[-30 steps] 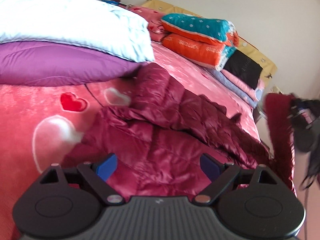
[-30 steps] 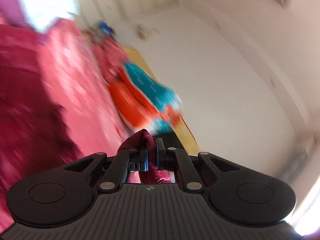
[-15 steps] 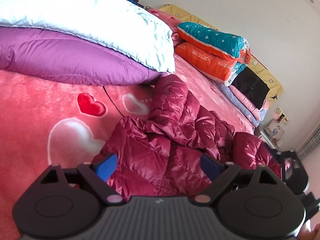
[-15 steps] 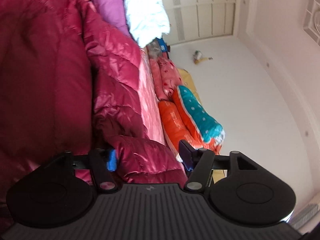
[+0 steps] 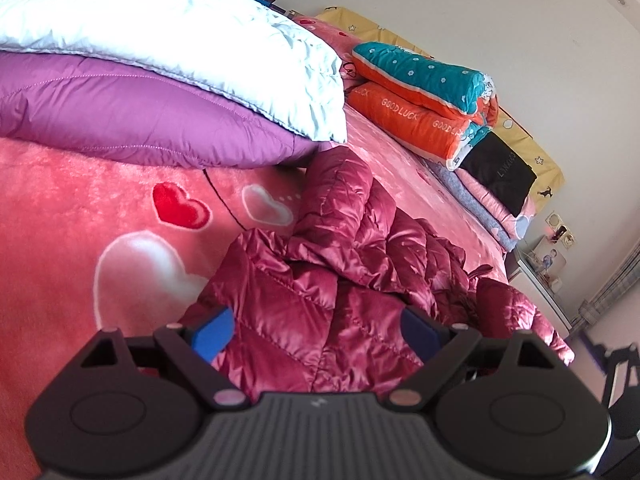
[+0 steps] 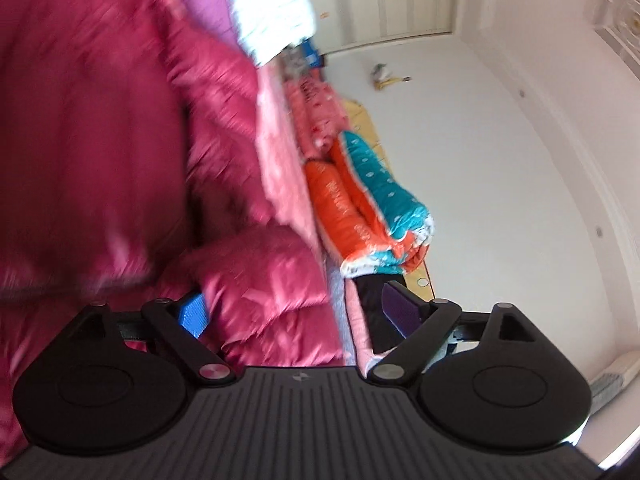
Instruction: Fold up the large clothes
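A shiny maroon quilted jacket (image 5: 352,264) lies crumpled on the pink heart-print blanket (image 5: 100,216) of a bed. My left gripper (image 5: 316,330) hovers just above its near part, jaws wide open, blue pads clear of the cloth. In the right wrist view the picture is rolled and blurred. There the same jacket (image 6: 120,140) fills the left side. My right gripper (image 6: 296,312) is still opening, wide apart now, with a fold of the jacket lying loose between its jaws, not pinched.
A purple duvet (image 5: 132,120) with a white one (image 5: 180,28) on top lies just behind the jacket. A folded orange and teal quilt (image 5: 424,92) and a black item (image 5: 500,176) are stacked by the headboard. A nightstand (image 5: 540,272) stands past the bed's edge.
My right gripper was shut on a bit of maroon cloth, then opened and let it go while coming down to the bed. The jacket's right part now rests on the bed.
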